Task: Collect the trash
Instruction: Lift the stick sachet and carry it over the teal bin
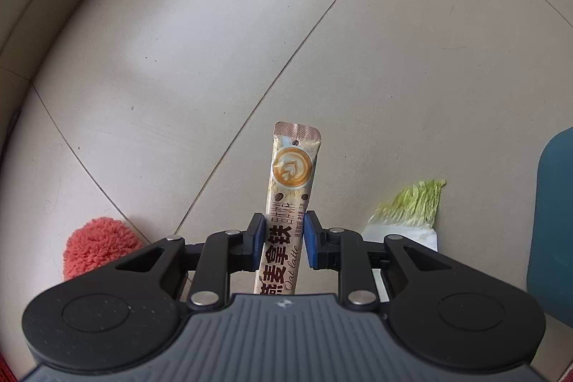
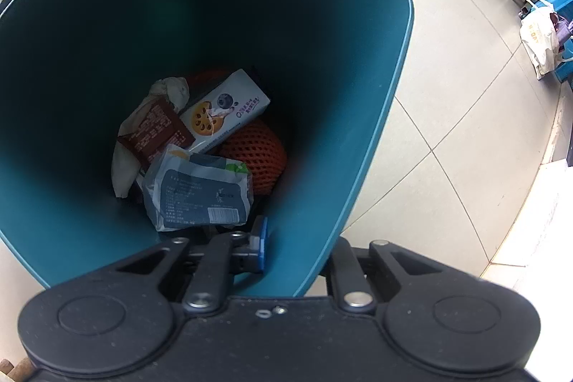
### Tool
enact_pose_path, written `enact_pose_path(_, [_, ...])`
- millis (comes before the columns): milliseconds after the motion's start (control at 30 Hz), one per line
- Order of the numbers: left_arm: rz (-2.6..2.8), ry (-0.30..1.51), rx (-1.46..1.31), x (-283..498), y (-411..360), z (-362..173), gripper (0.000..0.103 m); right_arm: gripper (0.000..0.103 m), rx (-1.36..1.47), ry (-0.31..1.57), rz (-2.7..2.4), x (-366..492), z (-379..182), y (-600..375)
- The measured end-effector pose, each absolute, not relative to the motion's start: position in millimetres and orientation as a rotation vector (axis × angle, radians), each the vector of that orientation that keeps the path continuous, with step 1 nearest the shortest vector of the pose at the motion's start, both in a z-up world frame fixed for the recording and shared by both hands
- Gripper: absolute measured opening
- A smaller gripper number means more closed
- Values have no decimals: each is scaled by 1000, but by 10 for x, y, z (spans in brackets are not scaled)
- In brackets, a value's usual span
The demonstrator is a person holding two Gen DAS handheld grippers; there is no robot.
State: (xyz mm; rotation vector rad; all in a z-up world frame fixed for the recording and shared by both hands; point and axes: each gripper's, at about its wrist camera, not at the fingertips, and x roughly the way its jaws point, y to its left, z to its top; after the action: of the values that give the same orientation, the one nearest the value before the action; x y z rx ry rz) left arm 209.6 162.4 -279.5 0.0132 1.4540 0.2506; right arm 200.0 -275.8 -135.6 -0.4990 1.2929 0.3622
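Left claw (image 1: pixel 284 231): clamped on a coffee sachet (image 1: pixel 290 188), lifted over the tiled floor (image 1: pixel 215 59).
Right claw (image 2: pixel 286 249): pinching the teal bin (image 2: pixel 358 95) wall.
Bin contents: wrappers, carton.

The left tongs (image 1: pixel 283 238) sit at the lower centre of the left wrist view, pointing steeply down, their blue pads (image 1: pixel 258 237) pressed on either side of an oat latte sachet (image 1: pixel 286 203). The right tongs (image 2: pixel 286 246) sit at the lower centre of the right wrist view, aimed steeply down, nipping the wall of a teal bin (image 2: pixel 358 167); one blue pad (image 2: pixel 263 244) shows inside, the other finger is hidden outside.
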Motion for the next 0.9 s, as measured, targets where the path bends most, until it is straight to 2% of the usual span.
enact_pose_path(433, [215, 1345, -15, 1831, 1455, -1445, 22, 13, -544, 1272, 406, 1923, -1357, -2794])
enact_pose_path(900, [-10, 1225, -15, 1448, 436, -204, 22, 13, -555, 1268, 414, 1905, -1358, -2789])
